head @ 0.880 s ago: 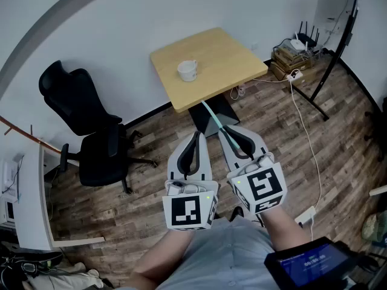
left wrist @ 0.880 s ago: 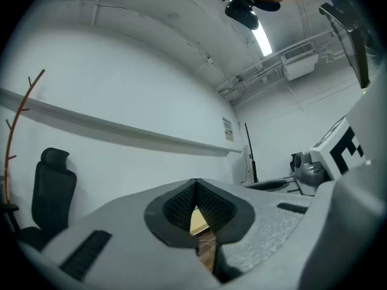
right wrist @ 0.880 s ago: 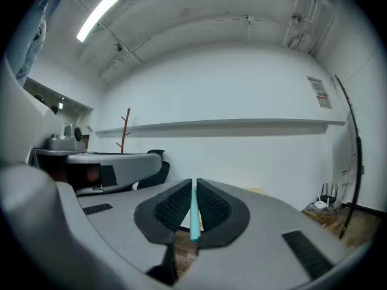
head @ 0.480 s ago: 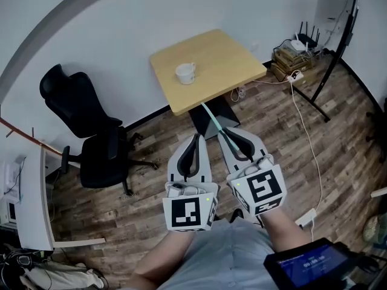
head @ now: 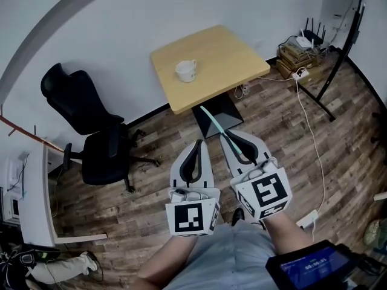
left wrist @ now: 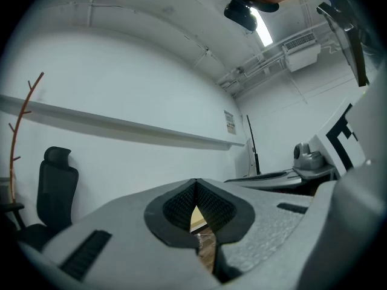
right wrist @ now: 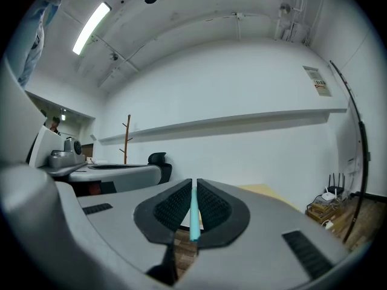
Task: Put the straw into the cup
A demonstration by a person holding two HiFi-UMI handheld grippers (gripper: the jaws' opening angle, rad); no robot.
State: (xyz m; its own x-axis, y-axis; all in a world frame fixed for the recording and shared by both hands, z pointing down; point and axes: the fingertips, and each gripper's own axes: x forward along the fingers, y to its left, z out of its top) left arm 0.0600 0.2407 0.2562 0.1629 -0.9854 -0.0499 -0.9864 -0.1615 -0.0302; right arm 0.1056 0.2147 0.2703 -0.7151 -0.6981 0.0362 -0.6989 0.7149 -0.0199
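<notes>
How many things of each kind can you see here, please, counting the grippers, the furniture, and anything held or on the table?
grippers: 2, the left gripper and the right gripper
straw, teal, held in the right gripper: 1
cup, white, on the table: 1
table, wooden: 1
office chair, black: 1
Total: 6

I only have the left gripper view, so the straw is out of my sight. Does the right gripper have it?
Observer: Yes, the right gripper is shut on the pale teal straw.
Operator: Where is the cup?
Observer: The white cup stands on the square wooden table, ahead of both grippers.
Operator: Is the straw over it?
Observer: No. In the head view the straw's free end shows near the table's front edge, well short of the cup, and both grippers are over the wooden floor.
</notes>
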